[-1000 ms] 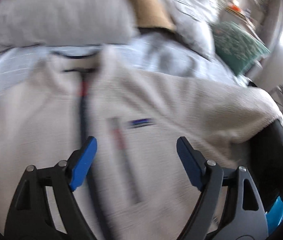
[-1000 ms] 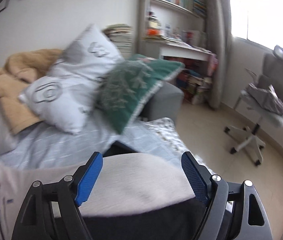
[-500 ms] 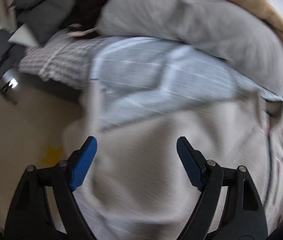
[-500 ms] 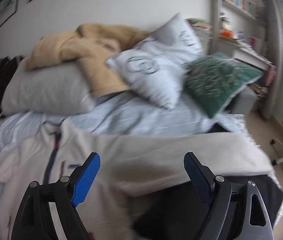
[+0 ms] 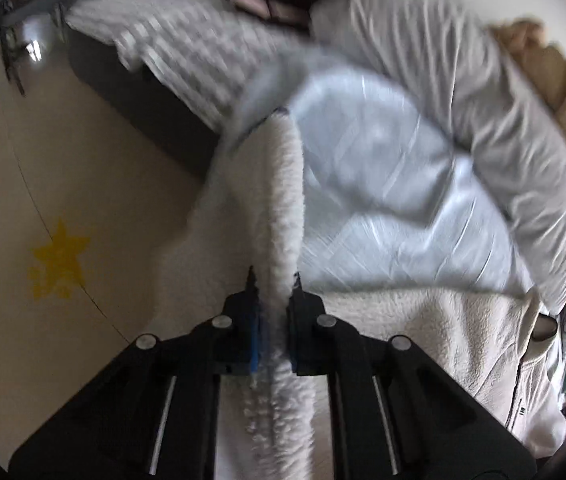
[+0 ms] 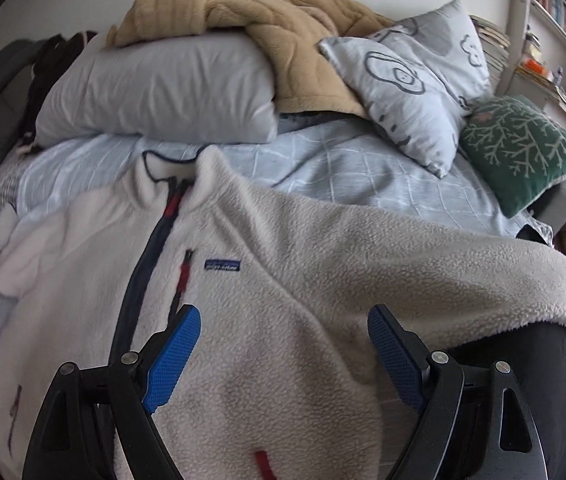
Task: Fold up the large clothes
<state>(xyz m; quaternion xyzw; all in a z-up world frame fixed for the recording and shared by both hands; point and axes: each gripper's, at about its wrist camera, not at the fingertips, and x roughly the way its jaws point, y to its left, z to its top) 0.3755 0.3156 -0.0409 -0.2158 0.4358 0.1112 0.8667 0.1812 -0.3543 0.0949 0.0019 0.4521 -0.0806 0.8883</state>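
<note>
A cream fleece jacket (image 6: 323, 264) with a dark zipper and a small blue chest label lies front up on the bed, its collar toward the pillows. My left gripper (image 5: 274, 280) is shut on the fleece's left sleeve (image 5: 283, 200), which stretches away along the bed's left edge. My right gripper (image 6: 283, 340) is open and empty, hovering over the jacket's chest, right of the zipper. The right sleeve (image 6: 483, 272) lies spread toward the bed's right side over a dark garment (image 6: 543, 380).
A light blue sheet (image 6: 363, 168) covers the bed. A grey pillow (image 6: 163, 92), a tan blanket (image 6: 275, 20), a patterned pillow (image 6: 415, 72) and a green cushion (image 6: 523, 148) lie at the head. The floor with a yellow star (image 5: 59, 260) is left of the bed.
My left gripper swung to the jacket's left side and closed on the sleeve. My right gripper turned from the bed's right edge to face the jacket's chest, still open.
</note>
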